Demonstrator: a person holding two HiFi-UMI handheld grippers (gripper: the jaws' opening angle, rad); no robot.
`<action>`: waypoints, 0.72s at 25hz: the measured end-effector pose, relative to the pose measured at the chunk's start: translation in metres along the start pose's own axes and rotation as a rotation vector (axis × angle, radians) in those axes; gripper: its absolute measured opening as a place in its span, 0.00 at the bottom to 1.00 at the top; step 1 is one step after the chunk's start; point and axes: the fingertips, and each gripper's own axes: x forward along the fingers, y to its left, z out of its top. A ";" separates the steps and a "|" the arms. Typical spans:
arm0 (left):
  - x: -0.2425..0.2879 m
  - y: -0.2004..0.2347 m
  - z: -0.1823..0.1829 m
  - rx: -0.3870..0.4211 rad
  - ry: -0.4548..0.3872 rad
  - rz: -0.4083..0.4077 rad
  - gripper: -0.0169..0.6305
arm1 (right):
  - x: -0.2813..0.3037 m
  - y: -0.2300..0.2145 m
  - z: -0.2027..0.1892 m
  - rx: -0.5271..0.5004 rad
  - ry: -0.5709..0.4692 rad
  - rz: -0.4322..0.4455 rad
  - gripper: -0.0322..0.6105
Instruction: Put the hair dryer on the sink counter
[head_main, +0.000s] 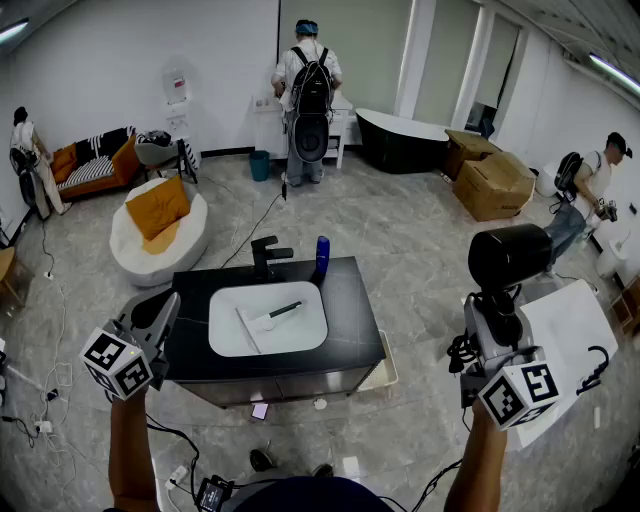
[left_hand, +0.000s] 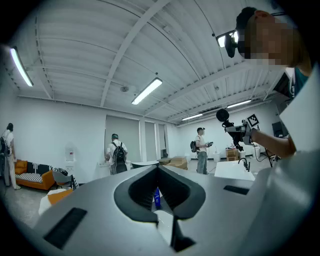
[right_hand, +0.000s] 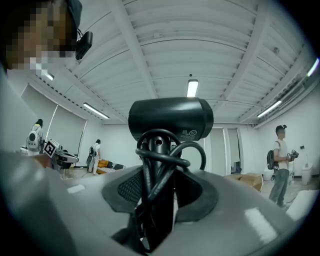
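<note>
Writing: the only print we find on the hair dryer is a small grey label on the underside of its black barrel, with a crossed-circle symbol beside it. The letters are too small to read. The marker cubes carry black-and-white square patterns and no text.

Right gripper: jaws stand wide and are clamped on the dryer's handle, one pad on each side. The barrel sits above the jaw tips, lying crosswise. The black cord loops round the handle, and some strands run down between the pads.

Position: in the head view the dryer is up in the air in the right gripper, well to the right of the sink counter and not touching it. On the counter stand a black faucet and a blue bottle.

Left gripper: held at the counter's left edge. In its own view the jaw tips meet, with nothing gripped
</note>
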 end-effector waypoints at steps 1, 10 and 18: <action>0.002 -0.003 -0.001 0.001 0.000 -0.001 0.04 | 0.000 -0.002 -0.001 -0.001 0.001 0.003 0.31; 0.013 -0.020 -0.002 0.003 -0.005 -0.010 0.04 | -0.003 -0.012 -0.007 0.000 0.011 0.016 0.31; 0.006 -0.011 -0.001 0.001 -0.023 -0.011 0.04 | 0.001 -0.001 -0.005 -0.006 0.014 0.019 0.31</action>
